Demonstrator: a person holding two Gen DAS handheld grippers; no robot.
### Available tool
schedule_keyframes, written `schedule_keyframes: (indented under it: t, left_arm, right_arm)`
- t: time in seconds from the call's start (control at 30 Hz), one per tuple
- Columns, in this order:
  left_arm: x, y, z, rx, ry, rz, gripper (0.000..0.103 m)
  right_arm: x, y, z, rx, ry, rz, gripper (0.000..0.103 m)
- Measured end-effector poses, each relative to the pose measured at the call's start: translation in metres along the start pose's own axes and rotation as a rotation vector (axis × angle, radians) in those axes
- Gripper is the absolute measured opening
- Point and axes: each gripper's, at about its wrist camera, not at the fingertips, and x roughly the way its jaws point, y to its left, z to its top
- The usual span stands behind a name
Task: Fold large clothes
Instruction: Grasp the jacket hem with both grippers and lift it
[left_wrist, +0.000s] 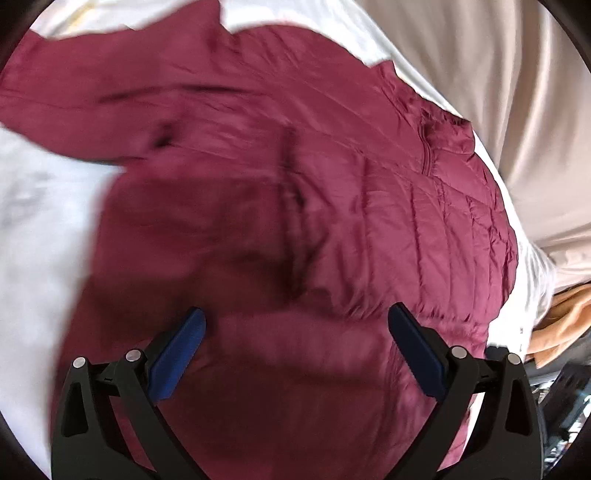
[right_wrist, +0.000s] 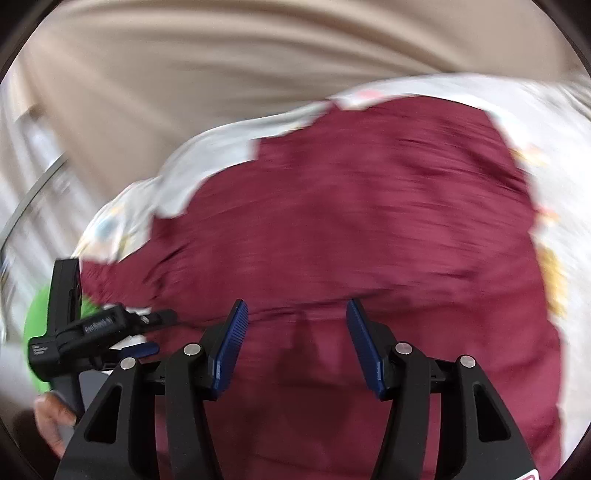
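A maroon quilted jacket (left_wrist: 295, 192) lies spread on a white sheet (left_wrist: 40, 229), with a sleeve stretched to the upper left and its collar and zip at the right. My left gripper (left_wrist: 295, 325) hovers over the jacket's lower part, jaws wide apart and empty. In the right wrist view the same jacket (right_wrist: 369, 229) fills the middle, blurred by motion. My right gripper (right_wrist: 295, 317) is above it, jaws apart with nothing between them. The left gripper (right_wrist: 140, 334) and the hand that holds it show at the lower left of the right wrist view.
A beige curtain (right_wrist: 258, 62) hangs behind the bed. The patterned sheet (right_wrist: 565, 155) surrounds the jacket. An orange cloth (left_wrist: 561, 325) lies at the right edge of the bed. A green object (right_wrist: 37, 325) sits at the lower left.
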Motion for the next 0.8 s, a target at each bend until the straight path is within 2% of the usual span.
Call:
schedule_keyframes:
  t: [0.07,0.1,0.13,0.17,0.2,0.23,0.3,0.33,0.4,0.47,0.5,0.53,0.57,0.6,0.63,0.67,0.73,0.77,0.8]
  left_arm:
    - [0.014,-0.010,0.008,0.001,-0.007,-0.025,0.090]
    - [0.019,-0.014,0.012,0.006,-0.010,-0.024,0.082]
    - [0.020,-0.017,0.015,0.009,-0.012,-0.030,0.064]
    - [0.021,-0.020,0.020,0.015,-0.015,-0.062,0.053]
    - [0.021,-0.021,0.025,0.018,-0.011,-0.093,0.028]
    - [0.019,-0.022,0.029,0.018,-0.013,-0.121,0.009]
    - [0.008,-0.025,0.041,0.030,-0.062,-0.148,0.005]
    - [0.000,-0.028,0.048,0.048,-0.096,-0.149,0.004]
    - [-0.021,-0.039,0.066,0.086,-0.184,-0.155,0.003]
    - [-0.039,-0.047,0.082,0.112,-0.258,-0.158,0.003]
    - [-0.045,-0.052,0.089,0.130,-0.289,-0.155,0.003]
    - [-0.048,-0.054,0.094,0.145,-0.308,-0.148,0.003]
    - [-0.048,-0.057,0.099,0.166,-0.333,-0.125,0.003]
    - [-0.045,-0.058,0.101,0.184,-0.343,-0.095,0.003]
    - [-0.035,-0.059,0.106,0.198,-0.339,-0.064,0.003]
    - [-0.015,-0.058,0.108,0.206,-0.308,-0.027,0.003]
    - [0.021,-0.046,0.109,0.192,-0.234,0.044,0.003]
    - [0.043,-0.040,0.107,0.183,-0.190,0.080,0.003]
    - [0.057,-0.036,0.105,0.182,-0.170,0.102,0.003]
  right_arm:
    - [-0.004,-0.028,0.007,0.068,-0.011,-0.041,0.056]
    - [-0.004,-0.038,0.011,0.094,-0.020,-0.062,0.057]
    - [-0.004,-0.051,0.017,0.130,-0.031,-0.086,0.058]
    - [-0.002,-0.061,0.019,0.154,-0.033,-0.098,0.059]
    - [0.003,-0.069,0.024,0.179,-0.031,-0.112,0.059]
    - [0.010,-0.081,0.029,0.217,-0.020,-0.129,0.059]
    - [0.022,-0.098,0.034,0.273,0.005,-0.168,0.060]
    - [0.029,-0.106,0.039,0.301,0.005,-0.155,0.059]
    - [0.033,-0.109,0.048,0.312,-0.018,-0.104,0.043]
    - [0.031,-0.102,0.065,0.300,-0.047,-0.028,0.004]
    - [0.023,-0.097,0.071,0.294,-0.099,0.017,0.004]
    - [0.008,-0.090,0.076,0.280,-0.193,0.067,0.004]
    - [-0.003,-0.084,0.079,0.259,-0.256,0.086,0.003]
    - [-0.009,-0.080,0.080,0.235,-0.297,0.087,0.003]
    - [-0.004,-0.078,0.079,0.200,-0.301,0.038,0.003]
    - [0.009,-0.081,0.077,0.183,-0.254,-0.009,0.003]
    - [0.061,-0.098,0.065,0.190,-0.026,-0.120,0.003]
    - [0.074,-0.104,0.056,0.194,0.030,-0.145,0.002]
    - [0.069,-0.103,0.051,0.185,0.011,-0.143,0.002]
